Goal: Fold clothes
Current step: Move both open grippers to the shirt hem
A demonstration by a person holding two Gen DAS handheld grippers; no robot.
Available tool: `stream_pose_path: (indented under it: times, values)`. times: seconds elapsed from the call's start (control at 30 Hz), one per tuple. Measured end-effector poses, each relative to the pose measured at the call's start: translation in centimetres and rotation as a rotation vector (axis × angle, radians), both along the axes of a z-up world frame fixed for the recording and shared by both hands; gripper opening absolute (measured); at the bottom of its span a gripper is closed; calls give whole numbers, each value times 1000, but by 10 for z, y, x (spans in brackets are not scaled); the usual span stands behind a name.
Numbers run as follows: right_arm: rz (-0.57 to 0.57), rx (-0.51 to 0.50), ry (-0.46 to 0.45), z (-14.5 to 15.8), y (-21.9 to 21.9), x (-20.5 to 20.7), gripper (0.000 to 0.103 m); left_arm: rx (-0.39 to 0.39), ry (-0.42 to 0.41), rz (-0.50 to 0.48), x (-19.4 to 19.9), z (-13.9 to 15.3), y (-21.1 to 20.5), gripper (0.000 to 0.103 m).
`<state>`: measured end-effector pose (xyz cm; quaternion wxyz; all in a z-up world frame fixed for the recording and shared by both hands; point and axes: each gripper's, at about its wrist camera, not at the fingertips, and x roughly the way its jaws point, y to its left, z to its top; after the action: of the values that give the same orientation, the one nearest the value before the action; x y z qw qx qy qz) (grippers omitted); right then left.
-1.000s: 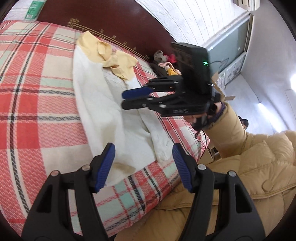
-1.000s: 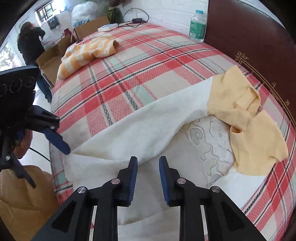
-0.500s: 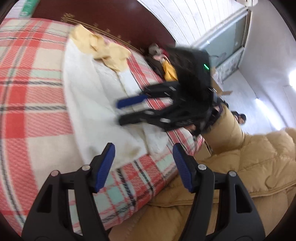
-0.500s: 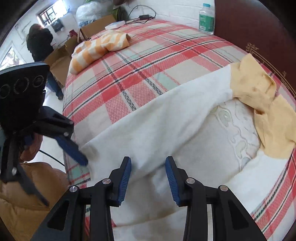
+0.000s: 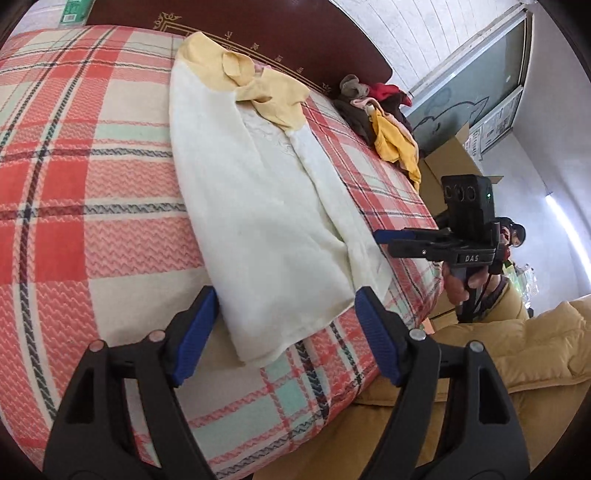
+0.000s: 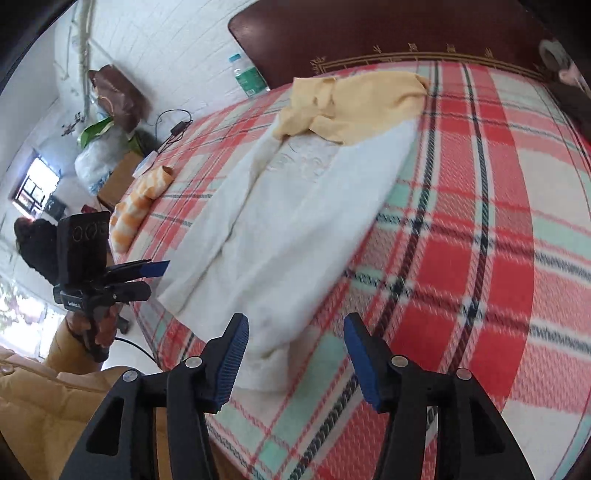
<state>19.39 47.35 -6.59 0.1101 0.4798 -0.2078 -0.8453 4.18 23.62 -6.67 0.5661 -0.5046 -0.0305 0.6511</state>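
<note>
Now the white garment (image 5: 266, 206), with its yellow collar end (image 5: 258, 88) toward the headboard (image 5: 258, 33), lies folded lengthwise into a long strip on the plaid bed (image 5: 74, 184), running from the headboard down to the near edge. Its hem sits at that near edge, just beyond both pairs of tongs.

Left tongs (image 5: 284, 332) are spread wide, their jaws having just opened further, with the hem seen between the blue pads (image 5: 195, 332) but not pinched; from this angle I cannot be sure whether the pads brush the cloth. Right tongs (image 6: 291, 360) have also just been opening and stand spread over the hem's corner at the near edge, nothing gripped between them. In the left view the right tongs show side-on near the bed's right edge, held by a hand (image 5: 458, 280) in a tan puffy sleeve (image 5: 517, 332).

A striped orange cloth (image 6: 140, 206) lies folded toward the far left edge of the bed, well apart from the garment. Loose clothes (image 5: 380, 114) are heaped at the corner by the headboard.
</note>
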Motion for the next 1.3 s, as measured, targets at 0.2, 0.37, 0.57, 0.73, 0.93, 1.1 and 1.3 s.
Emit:
stream_pose_path:
  times: [0.2,0.37,0.57,0.73,0.93,1.1,1.3]
  values:
    - [-2,-79,-15,-15,-7,12,55,21,-56,-17,-1,-2,3,77]
    - [13,-125,1,-19,-17,15,56,12,-76,-35,1,-2,4,77]
    - [6,-124,4,-23,-24,14,47,-9,-69,-12,3,-2,14,77]
    - [-16,-133,3,-26,-22,12,29,-24,-65,17,5,-1,17,73]
    - [-43,-258,16,-32,-12,15,50,-15,-98,25,3,-4,13,75]
    - [-42,-281,37,-33,-15,15,59,17,-165,45,-5,-10,9,75]
    - [-18,-306,53,-32,-21,12,78,-30,-163,73,-9,-13,8,46]
